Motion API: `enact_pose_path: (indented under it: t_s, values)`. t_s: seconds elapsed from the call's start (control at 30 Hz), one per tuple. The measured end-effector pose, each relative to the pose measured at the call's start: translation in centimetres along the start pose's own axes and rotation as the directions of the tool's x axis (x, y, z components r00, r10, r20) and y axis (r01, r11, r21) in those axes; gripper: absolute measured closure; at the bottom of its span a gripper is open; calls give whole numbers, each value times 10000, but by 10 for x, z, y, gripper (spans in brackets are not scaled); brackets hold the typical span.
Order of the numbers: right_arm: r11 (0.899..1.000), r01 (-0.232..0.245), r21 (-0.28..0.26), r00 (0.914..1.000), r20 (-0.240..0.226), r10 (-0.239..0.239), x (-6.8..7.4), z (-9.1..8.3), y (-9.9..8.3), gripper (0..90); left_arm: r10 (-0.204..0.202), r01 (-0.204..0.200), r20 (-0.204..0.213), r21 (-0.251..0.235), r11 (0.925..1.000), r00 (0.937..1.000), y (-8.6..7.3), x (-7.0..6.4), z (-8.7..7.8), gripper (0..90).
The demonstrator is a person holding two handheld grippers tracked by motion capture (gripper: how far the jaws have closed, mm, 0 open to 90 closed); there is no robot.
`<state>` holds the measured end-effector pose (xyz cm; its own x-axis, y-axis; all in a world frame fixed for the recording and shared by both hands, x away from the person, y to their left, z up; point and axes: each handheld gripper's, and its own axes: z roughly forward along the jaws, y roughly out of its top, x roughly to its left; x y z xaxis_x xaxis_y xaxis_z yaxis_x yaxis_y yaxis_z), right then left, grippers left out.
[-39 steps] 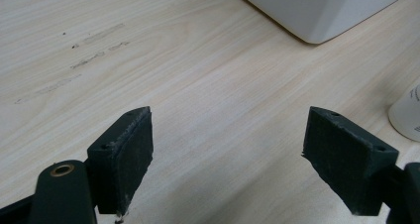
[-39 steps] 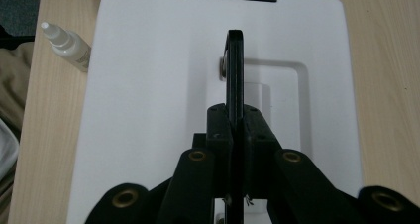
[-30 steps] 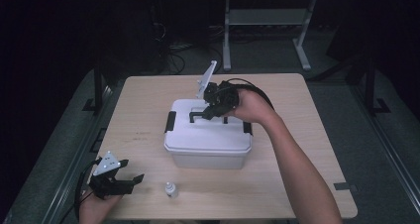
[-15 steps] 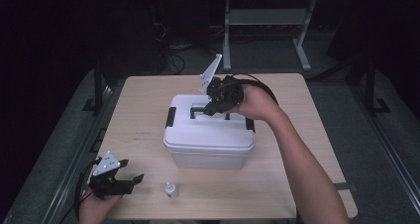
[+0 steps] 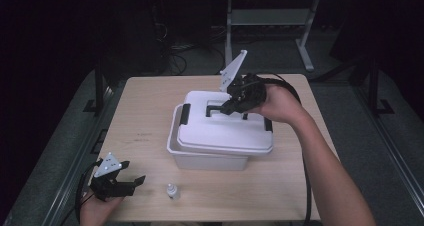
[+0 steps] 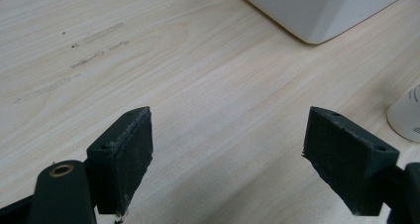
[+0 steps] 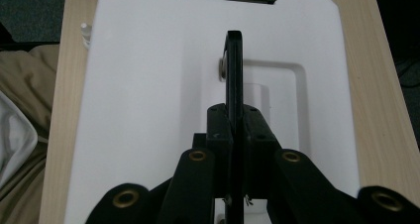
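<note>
High view: while your left gripper [image 5: 131, 180] idles spread near the small bottle [image 5: 172, 191], the white box [image 5: 210, 158] sits mid-table, lid [image 5: 225, 128] skewed, contents hidden.
Left gripper view: jaws apart over bare table [image 6: 198, 110].
Right gripper view: your right gripper [image 7: 234, 135] pinches the lid's black handle [image 7: 234, 60].

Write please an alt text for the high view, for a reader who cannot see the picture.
The right hand-held gripper is shut on the black handle of a white lid, which sits shifted and tilted on a white box on a wooden table. At the near left edge the left hand-held gripper rests open, beside a small white bottle.
</note>
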<state>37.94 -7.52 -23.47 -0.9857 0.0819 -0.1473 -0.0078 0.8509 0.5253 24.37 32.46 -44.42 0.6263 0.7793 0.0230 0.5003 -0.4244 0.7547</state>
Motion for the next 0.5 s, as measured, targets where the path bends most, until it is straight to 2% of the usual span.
enact_pose_path:
  t_s: [0.33,0.5]
  values:
    - [9993,-344,-174,9986,386,350,9,-32,-33,839,-59,59,5,107,9999,10000,-1,0,2,189]
    - [9993,-385,-17,9975,596,386,16,-44,-45,839,-118,118,-12,99,9999,9999,-1,0,3,189]
